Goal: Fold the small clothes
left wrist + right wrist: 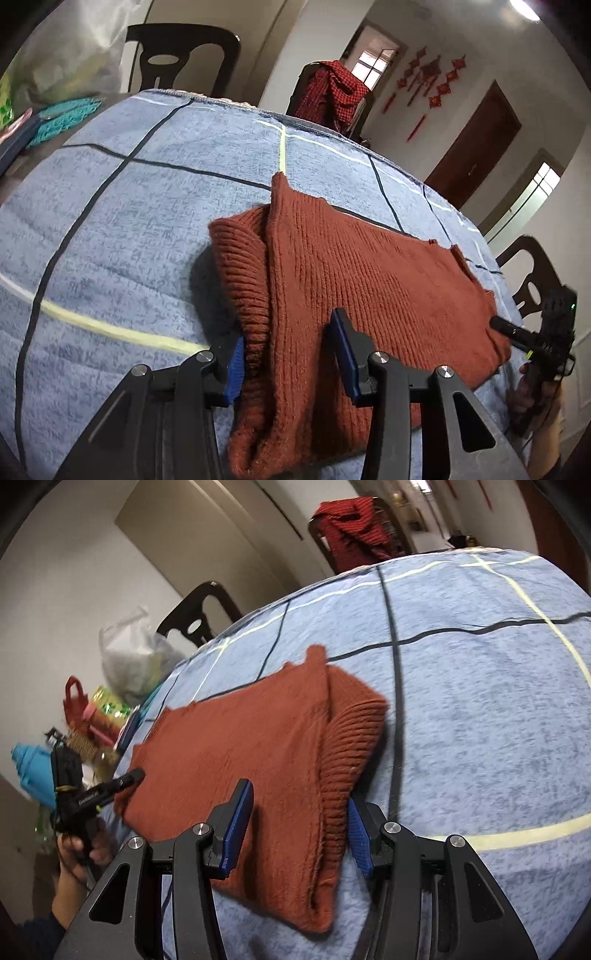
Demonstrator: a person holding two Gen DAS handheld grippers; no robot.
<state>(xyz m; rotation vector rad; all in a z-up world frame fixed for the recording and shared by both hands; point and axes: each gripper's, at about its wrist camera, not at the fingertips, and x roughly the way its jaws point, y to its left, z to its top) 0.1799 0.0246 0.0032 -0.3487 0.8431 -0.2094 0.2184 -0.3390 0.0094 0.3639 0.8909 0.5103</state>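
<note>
A rust-red knitted sweater (351, 280) lies folded flat on a blue checked cloth (122, 236). My left gripper (291, 354) is open, its blue pads either side of the sweater's left edge, where a ribbed sleeve (243, 280) is folded in. The right gripper (535, 343) shows at the sweater's far right end. In the right wrist view the sweater (251, 746) lies on the cloth (480, 709). My right gripper (301, 830) is open around its ribbed right edge (351, 746). The left gripper (92, 797) shows at the far left end.
Dark chairs (181, 55) stand around the table; one holds a red checked garment (332, 92). A plastic bag (136, 657), a red bag (75, 701), a turquoise bottle (31, 771) and teal cloth (62, 118) crowd one table end.
</note>
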